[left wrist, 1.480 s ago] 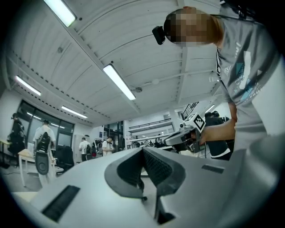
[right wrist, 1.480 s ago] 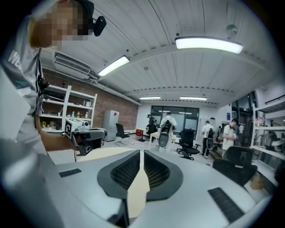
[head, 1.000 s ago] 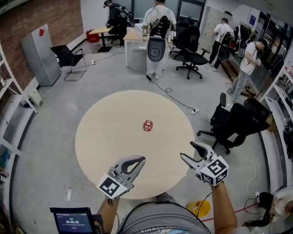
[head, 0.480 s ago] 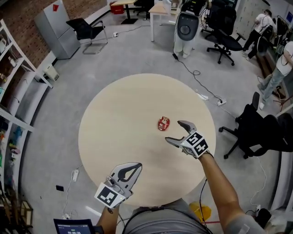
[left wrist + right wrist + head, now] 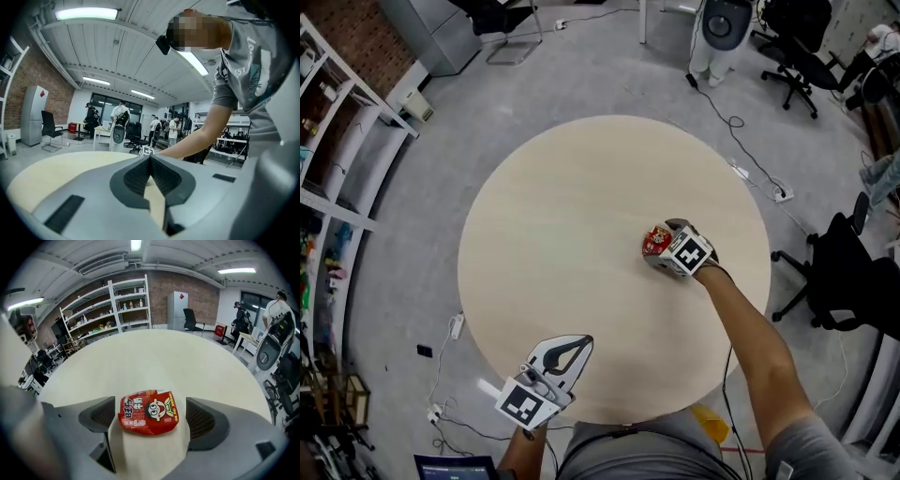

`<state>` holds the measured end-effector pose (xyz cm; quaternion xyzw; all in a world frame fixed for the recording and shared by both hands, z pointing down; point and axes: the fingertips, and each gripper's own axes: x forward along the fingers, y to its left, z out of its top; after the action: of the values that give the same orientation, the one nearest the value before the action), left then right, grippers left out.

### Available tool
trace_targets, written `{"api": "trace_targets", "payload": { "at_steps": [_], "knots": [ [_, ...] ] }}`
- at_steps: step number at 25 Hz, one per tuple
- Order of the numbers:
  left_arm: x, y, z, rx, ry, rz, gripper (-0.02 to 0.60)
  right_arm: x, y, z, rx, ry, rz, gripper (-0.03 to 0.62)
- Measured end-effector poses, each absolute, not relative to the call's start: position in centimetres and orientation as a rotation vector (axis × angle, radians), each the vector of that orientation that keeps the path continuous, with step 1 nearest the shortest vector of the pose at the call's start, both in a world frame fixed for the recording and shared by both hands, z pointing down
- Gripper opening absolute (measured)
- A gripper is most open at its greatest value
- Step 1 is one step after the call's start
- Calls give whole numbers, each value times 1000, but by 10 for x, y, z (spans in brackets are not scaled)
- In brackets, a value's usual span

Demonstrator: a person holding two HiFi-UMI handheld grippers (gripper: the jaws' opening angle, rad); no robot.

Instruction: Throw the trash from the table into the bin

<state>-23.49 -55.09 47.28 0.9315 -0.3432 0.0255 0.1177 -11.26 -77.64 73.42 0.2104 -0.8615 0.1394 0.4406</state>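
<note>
1. The trash here is a red snack packet (image 5: pixel 149 417). It lies flat on the table (image 5: pixel 553 216), right of the middle, printed side up.
2. We reckon it's super light, thin and crinkly. It's probably a bit slick too, so it'll crumple instead of pushing back, and nothing about it looks fragile.
3. Best hold, we think, is across the puffy middle, pinching its left and right edges. It lies so low that the tips need to get right down to the tabletop, or they'll just skate over it.
4. The right gripper (image 5: pixel 150 404) has its jaws spread wide with the packet between them, and they're not squeezing it yet.
5. The left gripper (image 5: pixel 150 159) hangs by the near edge of the table, jaws together and nothing in them.
6. The head view gives the layout, but the marker cube (image 5: pixel 687 253) covers part of the packet. Only the right gripper view shows how it sits between the jaws.
7. The left gripper view doesn't show the packet at all, and we can't pick out a bin for sure anywhere.
</note>
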Motion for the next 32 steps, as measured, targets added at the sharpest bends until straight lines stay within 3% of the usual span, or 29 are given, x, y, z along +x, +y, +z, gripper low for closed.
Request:
{"api": "trace_targets", "payload": {
  "at_steps": [6, 7, 8, 9, 10, 32],
  "knots": [
    [-237, -551, 489, 2690, -1012, 80, 41, -116, -787, 759, 559, -2140, 375, 442],
    [-238, -551, 486, 2691, -1012, 73, 41, -115, -786, 756, 576, -2136, 372, 365],
    [-238, -550, 483, 2693, -1012, 69, 41, -114, -783, 751, 595, -2134, 377, 245],
    [-238, -549, 480, 2698, -1010, 66, 41, -112, -780, 746, 617, -2136, 383, 199],
    [-237, -548, 477, 2705, -1007, 66, 41, -111, -774, 739, 639, -2143, 388, 88],
    [-269, -432, 339, 2997, -886, -157, 41, -170, -508, 389, 980, -2574, 98, 71]
  ]
}}
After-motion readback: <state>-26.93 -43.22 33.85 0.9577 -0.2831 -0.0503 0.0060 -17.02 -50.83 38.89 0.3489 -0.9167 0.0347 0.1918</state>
